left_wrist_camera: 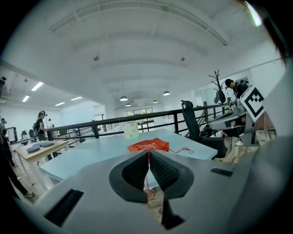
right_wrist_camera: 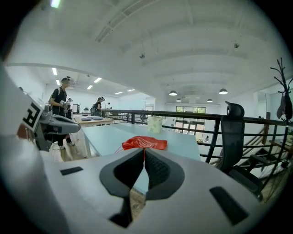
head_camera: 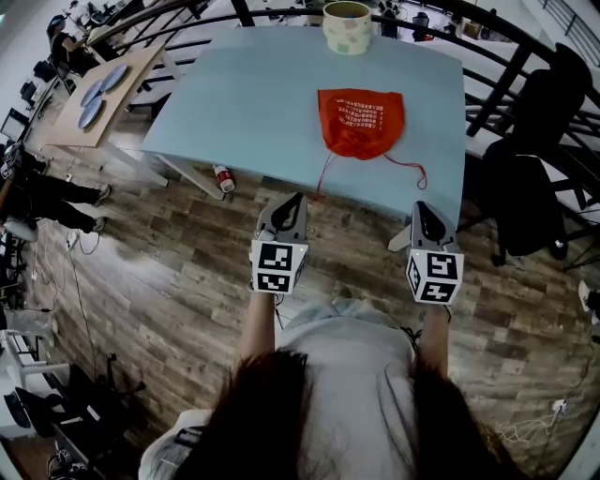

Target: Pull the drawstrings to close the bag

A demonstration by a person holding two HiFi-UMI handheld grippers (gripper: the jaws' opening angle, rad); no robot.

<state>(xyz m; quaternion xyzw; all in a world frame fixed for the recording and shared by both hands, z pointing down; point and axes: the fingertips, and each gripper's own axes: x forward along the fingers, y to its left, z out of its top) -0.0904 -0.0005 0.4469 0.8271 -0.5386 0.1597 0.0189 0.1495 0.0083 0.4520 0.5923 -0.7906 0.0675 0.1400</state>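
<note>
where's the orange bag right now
In the head view the orange bag lies on the light blue table, right of centre, with the pale round container beyond it at the far edge.

Bag (head_camera: pixel 361 120) print too small to read; hair (head_camera: pixel 281 412) hides both elbows. Right drawstring (right_wrist_camera: pixel 144 153) barely shows btwn jaws; thin, blurred.

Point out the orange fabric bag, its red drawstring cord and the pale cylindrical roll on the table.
orange fabric bag (head_camera: pixel 361 120), head view, middle of the printed cloth.
red drawstring cord (left_wrist_camera: pixel 148 167), left gripper view, the stretch below the bag.
pale cylindrical roll (head_camera: pixel 347 33), head view, its outer side wall.
</note>
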